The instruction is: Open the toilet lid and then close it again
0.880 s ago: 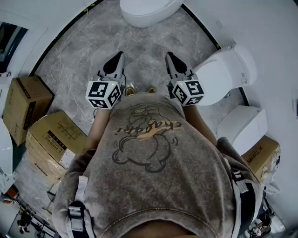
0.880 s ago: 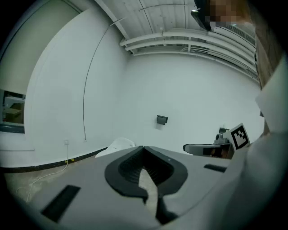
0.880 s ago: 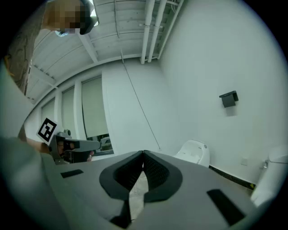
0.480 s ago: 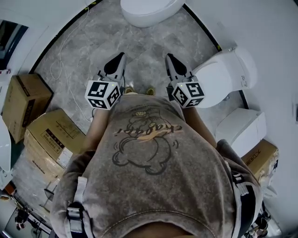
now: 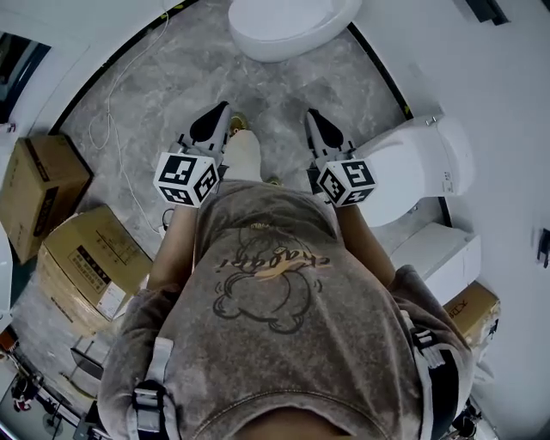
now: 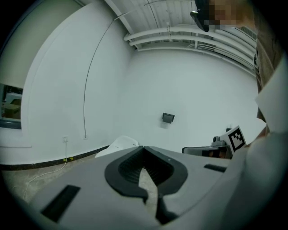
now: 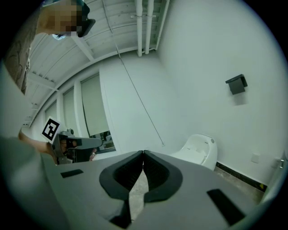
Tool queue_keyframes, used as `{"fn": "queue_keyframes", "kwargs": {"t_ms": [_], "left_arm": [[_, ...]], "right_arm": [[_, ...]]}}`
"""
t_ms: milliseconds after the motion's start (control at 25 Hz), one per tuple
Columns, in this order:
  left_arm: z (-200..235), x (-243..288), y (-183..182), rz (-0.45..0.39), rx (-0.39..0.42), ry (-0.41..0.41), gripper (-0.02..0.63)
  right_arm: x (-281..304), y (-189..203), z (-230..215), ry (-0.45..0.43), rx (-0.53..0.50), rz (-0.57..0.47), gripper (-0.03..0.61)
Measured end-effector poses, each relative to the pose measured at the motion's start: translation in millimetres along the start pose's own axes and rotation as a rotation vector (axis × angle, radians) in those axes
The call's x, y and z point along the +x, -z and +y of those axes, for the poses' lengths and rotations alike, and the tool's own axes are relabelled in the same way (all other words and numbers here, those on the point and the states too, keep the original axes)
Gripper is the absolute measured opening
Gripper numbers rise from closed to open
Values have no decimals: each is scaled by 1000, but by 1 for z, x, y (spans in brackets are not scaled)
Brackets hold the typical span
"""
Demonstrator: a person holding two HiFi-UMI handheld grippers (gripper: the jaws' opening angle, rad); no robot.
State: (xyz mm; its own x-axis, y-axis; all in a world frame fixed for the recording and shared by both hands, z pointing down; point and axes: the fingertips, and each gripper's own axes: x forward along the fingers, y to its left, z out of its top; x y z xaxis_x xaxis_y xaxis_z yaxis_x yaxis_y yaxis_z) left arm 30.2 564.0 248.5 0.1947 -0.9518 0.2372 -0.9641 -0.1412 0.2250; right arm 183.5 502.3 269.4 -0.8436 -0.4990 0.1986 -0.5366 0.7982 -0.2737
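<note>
The person has just taken a step; a pale leg (image 5: 243, 156) now sticks out between the 2 grippers, where before only 2 shoe tips showed; the white toilet ahead (image 5: 288, 21) has come closer to the gripper tips, and more of it shows than before; I think this means the walk up to a toilet is going on and the lid job has not begun; the left gripper (image 5: 222, 108) is squeezed tight with nothing in it, its 2 black pads meeting at the tips; the right gripper (image 5: 310, 113) is squeezed tight the same way and holds nothing; both were held like this before too, side by side; there are 2 toilets, and I cannot tell which 1 is meant; the toilet ahead lies out past both tips, well apart from them, with its lid down; the second toilet (image 5: 412, 168) sits just to the right of the right gripper, near it but not touching, lid down as well; the cardboard boxes (image 5: 82, 262) lie behind and to the left of the left gripper; next, I guess, a gripper must reach a lid's front edge to lift it
</note>
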Motion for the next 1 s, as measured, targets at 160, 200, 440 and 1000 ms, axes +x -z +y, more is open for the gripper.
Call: {"fn": "queue_keyframes", "kwargs": {"t_ms": [160,200,440,1000], "left_arm": [[44,53,-21,-8,7,24,9],[54,69,-29,-10,10,35,9],[113,160,-67,-4,56,113,9],[233,335,54,161,71,155,9]], "right_arm": [[65,-17,-21,-14,-7,3,26],[82,-23,-28,-17,-11,3,26],[177,-55,-73,19,4,-11,26],[331,66,-199,134,73,81,26]]}}
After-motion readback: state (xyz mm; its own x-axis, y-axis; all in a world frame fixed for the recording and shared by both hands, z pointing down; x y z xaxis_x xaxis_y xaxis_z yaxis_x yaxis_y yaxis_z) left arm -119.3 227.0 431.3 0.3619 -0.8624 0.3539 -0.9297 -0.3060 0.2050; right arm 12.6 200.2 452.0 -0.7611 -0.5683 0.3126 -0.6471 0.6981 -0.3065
